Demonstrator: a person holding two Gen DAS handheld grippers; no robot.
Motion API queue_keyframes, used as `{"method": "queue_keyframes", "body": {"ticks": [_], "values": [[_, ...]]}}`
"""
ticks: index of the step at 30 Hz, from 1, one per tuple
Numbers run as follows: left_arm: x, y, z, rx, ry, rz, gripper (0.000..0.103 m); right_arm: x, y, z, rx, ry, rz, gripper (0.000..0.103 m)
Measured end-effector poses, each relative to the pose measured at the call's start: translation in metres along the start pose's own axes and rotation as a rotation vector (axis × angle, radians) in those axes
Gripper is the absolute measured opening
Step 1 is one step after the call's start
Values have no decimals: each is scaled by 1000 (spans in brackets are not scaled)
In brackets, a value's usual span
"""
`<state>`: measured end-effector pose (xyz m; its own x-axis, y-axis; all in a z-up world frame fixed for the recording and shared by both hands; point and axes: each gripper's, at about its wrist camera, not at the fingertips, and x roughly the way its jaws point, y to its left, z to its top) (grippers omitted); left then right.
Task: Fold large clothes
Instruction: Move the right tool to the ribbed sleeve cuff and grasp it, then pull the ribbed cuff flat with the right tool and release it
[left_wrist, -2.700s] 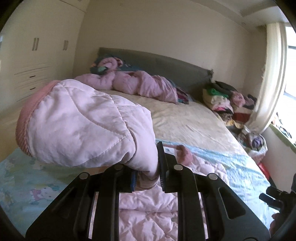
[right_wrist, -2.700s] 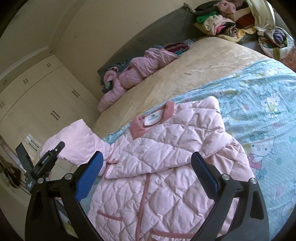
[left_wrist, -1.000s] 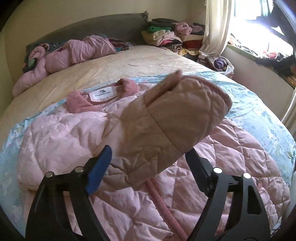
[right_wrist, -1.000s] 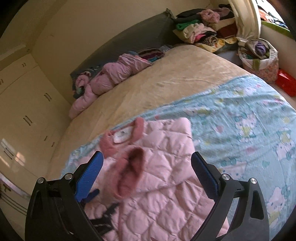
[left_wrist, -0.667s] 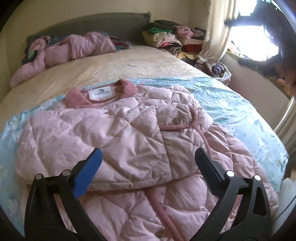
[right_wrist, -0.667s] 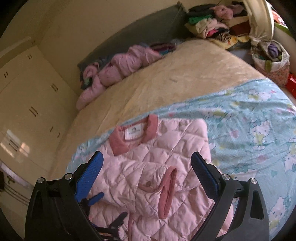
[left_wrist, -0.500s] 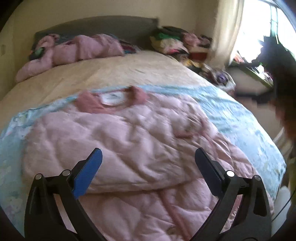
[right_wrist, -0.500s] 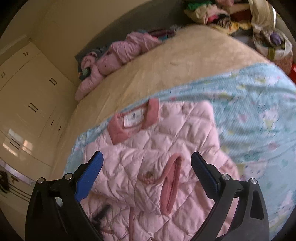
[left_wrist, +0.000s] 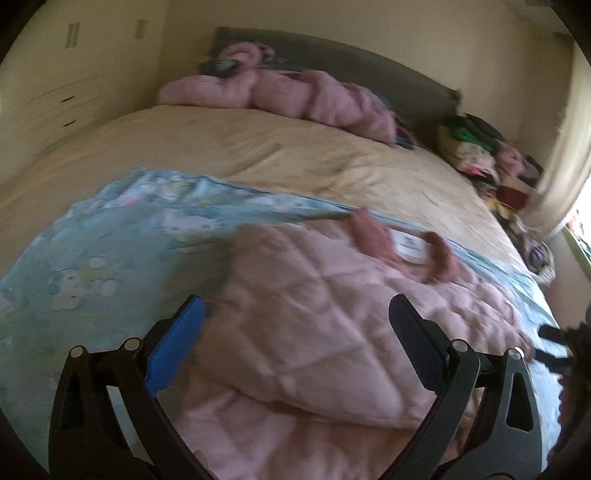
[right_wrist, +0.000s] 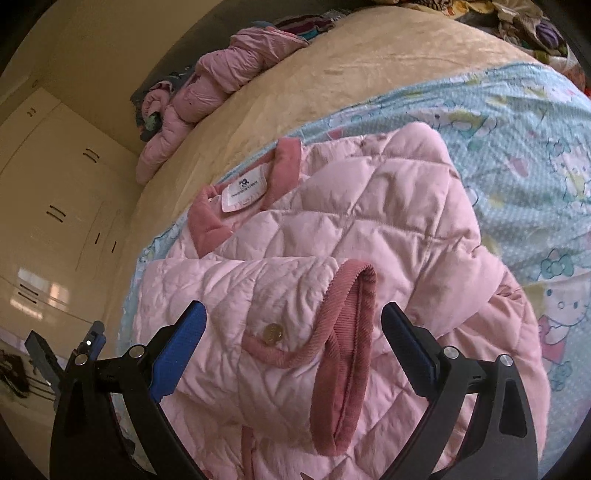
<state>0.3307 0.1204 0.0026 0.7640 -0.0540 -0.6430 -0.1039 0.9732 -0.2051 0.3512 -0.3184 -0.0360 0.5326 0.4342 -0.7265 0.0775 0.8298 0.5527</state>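
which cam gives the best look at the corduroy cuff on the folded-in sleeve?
Right wrist. The corduroy cuff lies sharp and central between the open fingers of the right gripper, beside a brass snap button on the pink jacket. The left wrist view is motion-blurred: it shows the jacket's body and collar, but no cuff can be made out.

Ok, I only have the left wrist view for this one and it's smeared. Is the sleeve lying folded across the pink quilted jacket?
Observer: Yes. The right wrist view is sharp: the sleeve lies flat across the front of the pink quilted jacket.
Operator: Is the right gripper gripping it?
Observer: No. The right gripper is open, its fingers either side of the corduroy cuff, and neither pad presses on it.
Operator: Any detail on that cuff?
Observer: A gold button sits on the tab beside it.
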Motion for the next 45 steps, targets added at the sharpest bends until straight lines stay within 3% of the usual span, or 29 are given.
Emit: {"method": "queue_keyframes", "body": {"ticks": [3, 6, 10, 11, 13, 16, 19, 21, 23, 31, 35, 40, 45], "values": [[6, 17, 3, -72, -1, -3, 93, 11, -4, 1, 19, 5, 4, 89], [13, 23, 1, -105, 8, 0, 93, 22, -9, 1, 36, 12, -3, 70], [21, 22, -4, -85, 23, 26, 93, 29, -14, 3, 46, -17, -4, 24], [21, 21, -5, -85, 23, 27, 93, 26, -12, 3, 34, -29, -2, 15], [23, 22, -5, -87, 21, 19, 93, 17, 1, 6, -37, -71, -4, 10], [25, 18, -5, -79, 16, 10, 93, 0, 25, 12, -138, -132, -6, 7], [29, 13, -7, -69, 29, -1, 93, -28, 60, 19, -291, -254, -11, 6], [32, 8, -8, -51, 34, -6, 94, -47, 88, 23, -434, -357, -57, 6], [33, 3, -9, -34, 31, -6, 93, -51, 99, 30, -489, -389, -95, 6], [44, -33, -18, 105, 48, -63, 93, -9, 80, 50, -465, -345, -230, 6], [50, -43, -22, 140, 59, -67, 93, 6, 63, 51, -417, -325, -243, 6], [61, -48, -29, 178, 112, -65, 84, 21, 51, 52, -382, -299, -257, 6], [69, -47, -33, 184, 139, -58, 83, 27, 50, 49, -370, -282, -265, 6]]}}
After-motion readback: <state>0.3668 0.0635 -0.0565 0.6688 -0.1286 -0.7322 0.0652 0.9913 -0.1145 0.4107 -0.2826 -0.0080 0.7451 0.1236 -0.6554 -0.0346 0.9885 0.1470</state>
